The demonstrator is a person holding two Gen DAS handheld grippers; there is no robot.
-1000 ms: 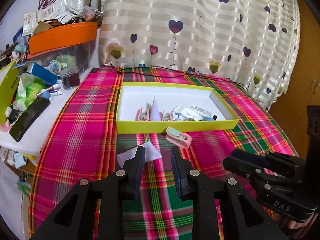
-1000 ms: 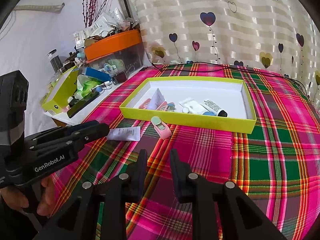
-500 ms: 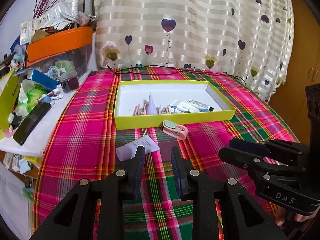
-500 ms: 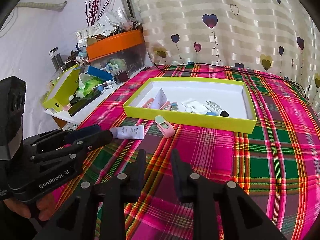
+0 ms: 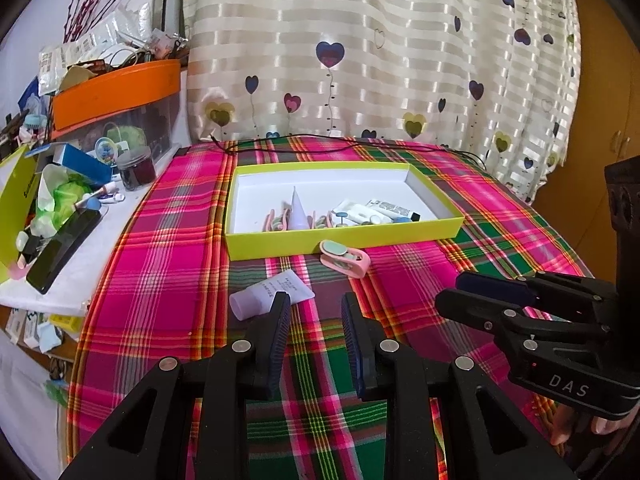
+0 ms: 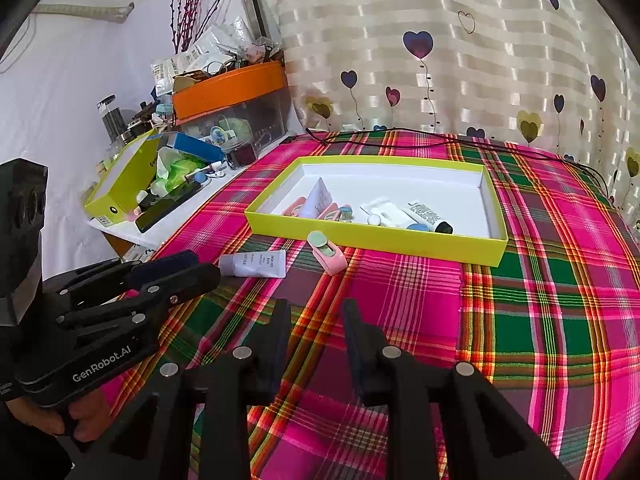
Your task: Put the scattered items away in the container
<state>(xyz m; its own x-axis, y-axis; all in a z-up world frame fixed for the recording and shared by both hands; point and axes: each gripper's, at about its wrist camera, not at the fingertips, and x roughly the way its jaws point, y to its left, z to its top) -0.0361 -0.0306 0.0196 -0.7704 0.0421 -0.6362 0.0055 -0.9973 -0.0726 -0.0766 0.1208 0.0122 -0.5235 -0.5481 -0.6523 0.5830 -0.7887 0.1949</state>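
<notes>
the lilac tube (image 5: 270, 294) and pink clip (image 5: 345, 257) lie on the plaid cloth just outside the yellow-green box (image 5: 344, 239); left gripper (image 5: 315, 305) gapes empty, right gripper (image 6: 314, 312) has just been opening (nothing between its jaws); the flat tube may skid aside if pinched off-centre

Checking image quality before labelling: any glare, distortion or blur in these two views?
Left wrist view: fisheye bends the curtain and darkens the corners; the lavender tube looks sharp. Right wrist view: same bending; bright sheen on the curtain stripes, yellow box crisp, no motion blur.
</notes>
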